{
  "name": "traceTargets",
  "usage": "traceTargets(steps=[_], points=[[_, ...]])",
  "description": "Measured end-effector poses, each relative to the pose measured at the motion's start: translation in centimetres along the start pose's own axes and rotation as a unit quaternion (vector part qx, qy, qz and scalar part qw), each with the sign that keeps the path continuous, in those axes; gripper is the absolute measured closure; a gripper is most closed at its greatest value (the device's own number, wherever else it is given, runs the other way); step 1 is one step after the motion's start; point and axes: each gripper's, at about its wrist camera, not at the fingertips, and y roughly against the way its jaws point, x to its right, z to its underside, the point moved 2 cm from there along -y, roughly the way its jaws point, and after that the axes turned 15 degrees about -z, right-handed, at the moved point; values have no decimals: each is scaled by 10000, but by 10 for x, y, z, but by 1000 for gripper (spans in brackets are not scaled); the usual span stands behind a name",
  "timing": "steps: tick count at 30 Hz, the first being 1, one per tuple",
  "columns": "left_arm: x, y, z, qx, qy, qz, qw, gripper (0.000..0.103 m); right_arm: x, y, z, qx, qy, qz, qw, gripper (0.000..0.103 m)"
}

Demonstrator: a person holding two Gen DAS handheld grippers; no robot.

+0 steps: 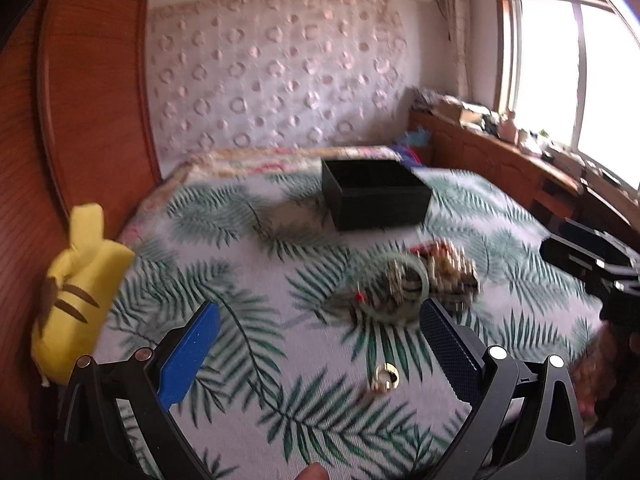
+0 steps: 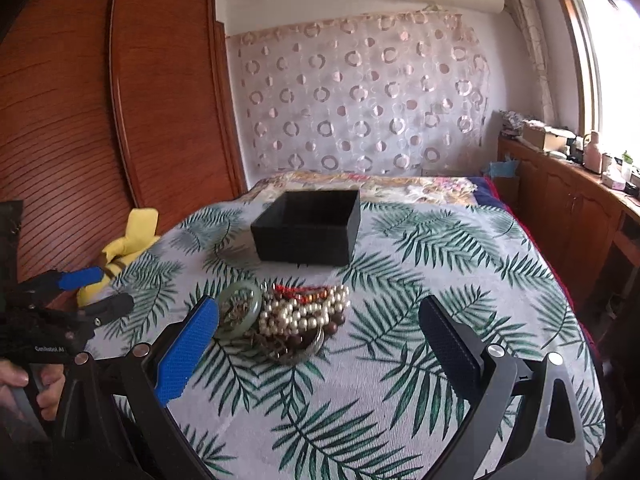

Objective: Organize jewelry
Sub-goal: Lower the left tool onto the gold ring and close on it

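A pile of jewelry [image 2: 298, 322] lies on the leaf-print bedspread [image 2: 400, 380]: a green jade bangle [image 2: 240, 314], pearl strands [image 2: 306, 312], red beads and dark wooden beads. In the left wrist view the pile [image 1: 424, 280] is blurred, and a gold ring [image 1: 385, 378] lies apart, nearer the camera. An open black box [image 2: 308, 226] stands behind the pile; it also shows in the left wrist view [image 1: 376, 194]. My left gripper [image 1: 320, 320] is open above the bedspread, the ring between its fingers. My right gripper [image 2: 318, 316] is open and empty just before the pile.
A yellow plush toy [image 1: 76, 292] lies at the bed's left edge, by a wooden wardrobe [image 2: 100, 120]. A wooden cabinet [image 2: 568, 208] with clutter runs under the window on the right. The left gripper shows in the right wrist view [image 2: 100, 292].
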Motion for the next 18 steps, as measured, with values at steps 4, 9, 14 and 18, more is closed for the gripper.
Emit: traceTargets(steps=[4,9,14,18], points=[[8,-14,14,-332,-157,270,9990,6,2,-8,10,-222,19,-129,9997,8],[21,-27,27,-624,-415,488,9960,16,0,-19,19,-503,93,-262,9983,16],[33,-32,32,-784,-634,698,9925,36,-2,-26,23,-705,197,-300,9969,17],[40,-32,35,-802,-813,780,9904,51,2,-28,24,-776,161,-306,9964,17]])
